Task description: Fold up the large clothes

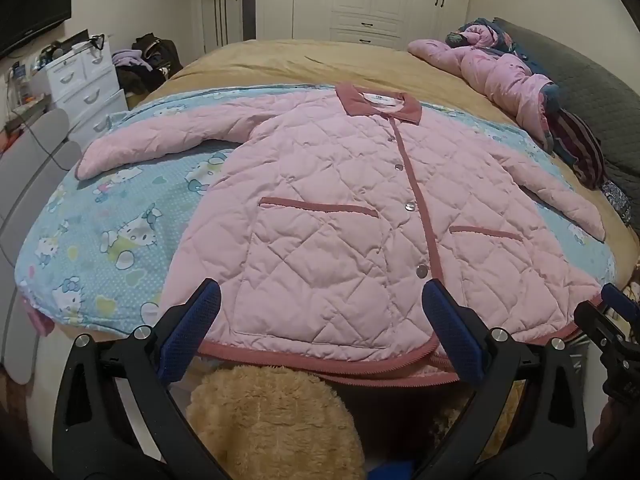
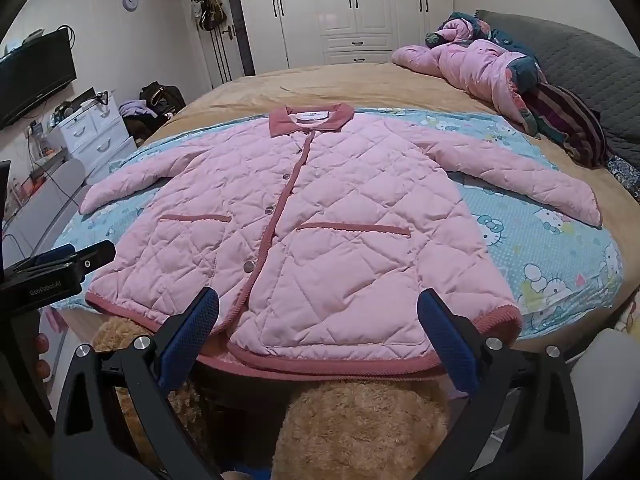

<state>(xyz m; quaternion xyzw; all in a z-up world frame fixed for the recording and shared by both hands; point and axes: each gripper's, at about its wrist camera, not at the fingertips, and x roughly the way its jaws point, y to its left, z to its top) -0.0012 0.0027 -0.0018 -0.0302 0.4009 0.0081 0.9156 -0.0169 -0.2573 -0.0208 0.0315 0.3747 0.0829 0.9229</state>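
A pink quilted jacket (image 1: 320, 216) lies flat, front up and buttoned, on a blue cartoon-print sheet (image 1: 104, 216), with both sleeves spread out and the collar at the far side. It fills the right wrist view too (image 2: 320, 220). My left gripper (image 1: 320, 300) is open and empty, just above the hem on the jacket's left half. My right gripper (image 2: 318, 300) is open and empty, above the hem on the jacket's right half. The right gripper shows at the right edge of the left wrist view (image 1: 616, 312). The left gripper shows at the left edge of the right wrist view (image 2: 60, 268).
The sheet (image 2: 560, 248) lies on a tan bedspread (image 1: 320, 60). A heap of pink and dark clothes (image 1: 520, 80) lies at the far right by a grey headboard (image 2: 580, 60). White drawers (image 1: 84, 80) stand to the left. A fuzzy tan plush (image 1: 272, 420) sits below the hem.
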